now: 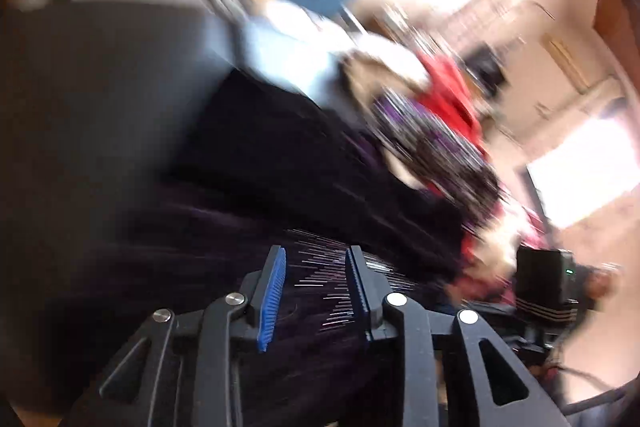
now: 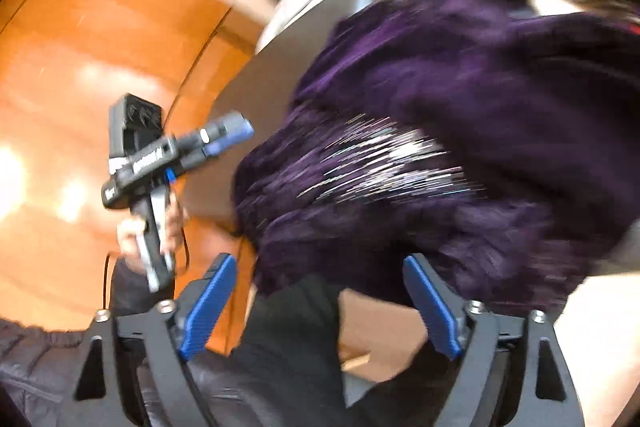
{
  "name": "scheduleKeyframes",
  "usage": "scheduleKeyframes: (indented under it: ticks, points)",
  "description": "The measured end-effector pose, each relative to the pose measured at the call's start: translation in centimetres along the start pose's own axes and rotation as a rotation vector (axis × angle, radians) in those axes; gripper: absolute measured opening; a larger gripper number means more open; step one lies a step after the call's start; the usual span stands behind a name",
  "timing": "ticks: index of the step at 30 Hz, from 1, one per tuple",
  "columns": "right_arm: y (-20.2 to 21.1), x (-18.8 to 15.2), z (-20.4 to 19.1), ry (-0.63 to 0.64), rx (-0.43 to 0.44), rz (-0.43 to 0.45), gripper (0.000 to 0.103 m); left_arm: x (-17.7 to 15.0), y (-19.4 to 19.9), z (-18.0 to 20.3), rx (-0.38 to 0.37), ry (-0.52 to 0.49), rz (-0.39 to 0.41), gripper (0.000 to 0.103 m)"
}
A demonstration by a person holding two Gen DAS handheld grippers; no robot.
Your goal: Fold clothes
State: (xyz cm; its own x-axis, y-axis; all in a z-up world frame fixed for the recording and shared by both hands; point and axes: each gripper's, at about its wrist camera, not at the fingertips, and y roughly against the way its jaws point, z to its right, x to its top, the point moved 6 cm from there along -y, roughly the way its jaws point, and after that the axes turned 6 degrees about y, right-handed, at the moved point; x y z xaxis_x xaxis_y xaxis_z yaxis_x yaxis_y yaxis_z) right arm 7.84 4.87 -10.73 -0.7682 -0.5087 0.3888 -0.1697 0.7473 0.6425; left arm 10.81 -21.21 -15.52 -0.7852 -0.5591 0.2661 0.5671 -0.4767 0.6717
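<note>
A dark purple garment with a silver sparkly patch [image 2: 440,131] lies on a grey table [image 2: 248,83]; both views are motion-blurred. It also fills the left wrist view [image 1: 280,187]. My left gripper [image 1: 316,259] is open, its blue pads a hand-width apart just above the purple cloth, nothing between them. From the right wrist view the left gripper [image 2: 236,131] shows hand-held off the table's left edge. My right gripper [image 2: 320,267] is wide open and empty at the garment's near edge.
A pile of other clothes, red [image 1: 452,95] and patterned purple-white [image 1: 424,131], lies beyond the garment. Orange wooden floor [image 2: 80,67] lies left of the table. A dark box [image 1: 544,275] stands at the right.
</note>
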Motion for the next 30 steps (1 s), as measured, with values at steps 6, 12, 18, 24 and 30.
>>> scheduleKeyframes:
  ticks: [6, 12, 18, 24, 30]
  points:
    - [4.4, -0.6, 6.2, -0.198, -0.095, 0.184, 0.096, 0.1, -11.0, 4.0, -0.193, 0.154, -0.244, 0.049]
    - [4.8, -1.0, 10.1, -0.306, -0.092, 0.235, 0.097, 3.4, -11.0, 3.9, -0.195, 0.224, -0.093, 0.006]
    - [2.8, -0.9, 10.9, -0.305, -0.127, 0.216, 0.097, 10.7, 4.4, -2.7, -0.122, 0.310, 0.385, 0.005]
    - [1.1, -0.2, 10.4, -0.255, -0.212, 0.185, 0.103, 8.1, 25.7, -16.5, 0.234, 0.613, 0.872, 0.006]
    - [0.6, 0.5, 10.5, -0.287, -0.273, 0.171, 0.103, 3.4, 28.1, -18.4, 0.219, 0.590, 0.774, 0.025]
